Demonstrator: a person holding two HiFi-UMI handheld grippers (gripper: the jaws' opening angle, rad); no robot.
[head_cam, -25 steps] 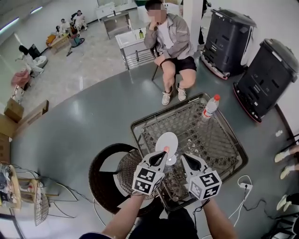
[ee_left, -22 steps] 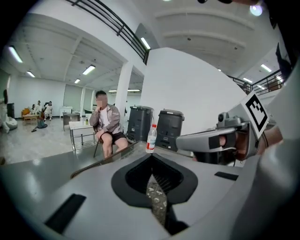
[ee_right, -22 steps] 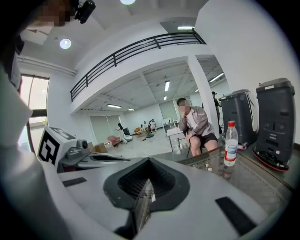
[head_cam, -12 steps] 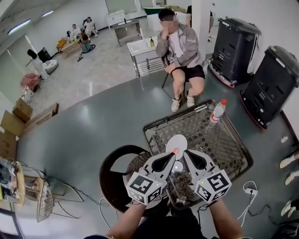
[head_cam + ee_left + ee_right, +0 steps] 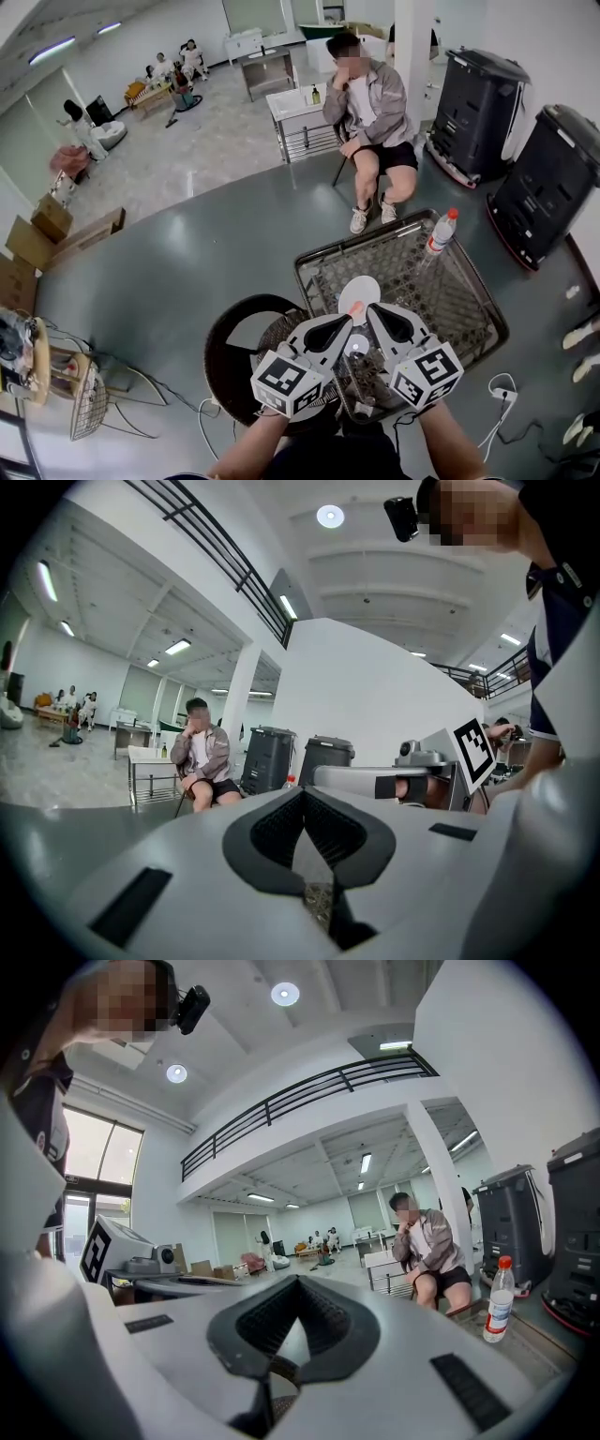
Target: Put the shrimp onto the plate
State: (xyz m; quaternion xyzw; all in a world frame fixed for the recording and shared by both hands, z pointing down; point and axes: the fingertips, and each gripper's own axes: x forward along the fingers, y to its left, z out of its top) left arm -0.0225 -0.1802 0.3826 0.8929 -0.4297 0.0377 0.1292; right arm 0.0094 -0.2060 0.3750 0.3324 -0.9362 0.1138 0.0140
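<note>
Small orange-pink shrimp [image 5: 356, 307] seemingly lies on the white plate [image 5: 366, 287]; left gripper [image 5: 346, 322] and right gripper [image 5: 372, 311] closed, empty

The plate [image 5: 362, 289] lies on the table [image 5: 455, 292] (toward its left side); a bottle [image 5: 438, 234] stands at the far right corner, with a chair [image 5: 218, 345] to the left.

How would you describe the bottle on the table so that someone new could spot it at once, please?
Find the dark-framed woven table in front of the seated person. The bottle stands upright near its far corner. Clear with a red cap, it is the only tall thing there; the white plate lies flat.
</note>
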